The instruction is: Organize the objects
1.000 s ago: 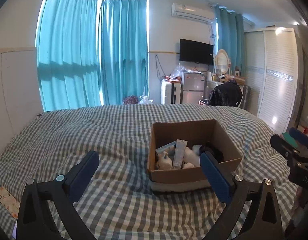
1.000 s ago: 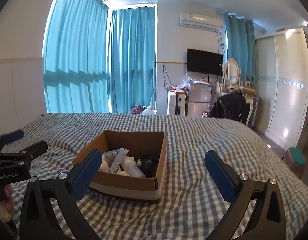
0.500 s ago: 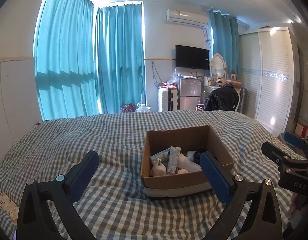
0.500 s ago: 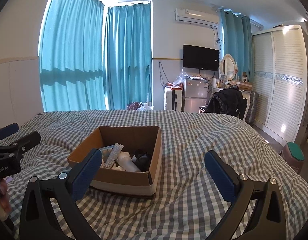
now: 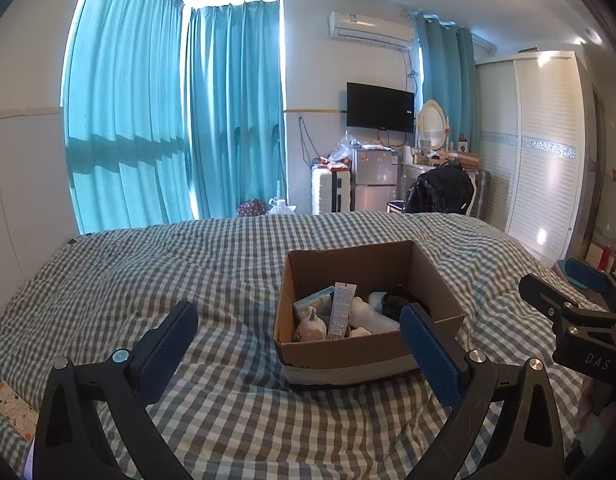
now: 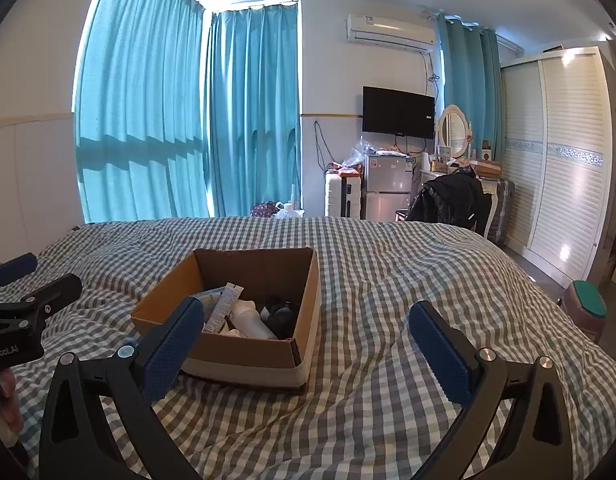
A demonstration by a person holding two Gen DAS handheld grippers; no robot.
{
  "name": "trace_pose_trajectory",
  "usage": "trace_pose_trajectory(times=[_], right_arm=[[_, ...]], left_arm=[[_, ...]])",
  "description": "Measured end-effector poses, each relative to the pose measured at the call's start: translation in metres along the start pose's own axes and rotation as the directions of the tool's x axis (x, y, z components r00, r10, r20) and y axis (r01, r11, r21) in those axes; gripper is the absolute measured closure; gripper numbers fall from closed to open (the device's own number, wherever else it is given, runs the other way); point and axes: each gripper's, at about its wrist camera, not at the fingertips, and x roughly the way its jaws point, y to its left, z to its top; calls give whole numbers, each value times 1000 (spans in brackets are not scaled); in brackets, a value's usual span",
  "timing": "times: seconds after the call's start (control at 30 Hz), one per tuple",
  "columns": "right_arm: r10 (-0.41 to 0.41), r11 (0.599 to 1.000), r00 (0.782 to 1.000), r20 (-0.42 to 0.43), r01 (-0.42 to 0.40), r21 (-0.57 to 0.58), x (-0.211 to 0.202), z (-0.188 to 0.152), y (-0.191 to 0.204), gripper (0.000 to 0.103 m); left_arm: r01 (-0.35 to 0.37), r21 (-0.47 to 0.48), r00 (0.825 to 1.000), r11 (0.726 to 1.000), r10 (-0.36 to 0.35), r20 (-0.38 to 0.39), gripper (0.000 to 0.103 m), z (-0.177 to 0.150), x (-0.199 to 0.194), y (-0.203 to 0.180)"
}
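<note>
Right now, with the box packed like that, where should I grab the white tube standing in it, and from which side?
Grip the tube near its flat crimped top end, coming from above. It leans upright against the other toiletries in the cardboard box, so only that upper part stands clear; the box walls probably block any side approach. Both the left gripper and right gripper are open.

Teal curtains (image 5: 171, 120), wall television (image 5: 380, 105), white air conditioner (image 6: 390, 29), small fridge (image 6: 388, 188), slatted wardrobe (image 6: 568, 160)
</note>
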Motion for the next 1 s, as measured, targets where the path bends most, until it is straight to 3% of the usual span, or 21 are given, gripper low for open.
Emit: trace_pose_trajectory(times=[1.0], right_arm=[[-3,1000,1000,0,3,-16,3,-2,8,0]], left_arm=[[-10,12,1000,1000,10,-16,0,0,2,1]])
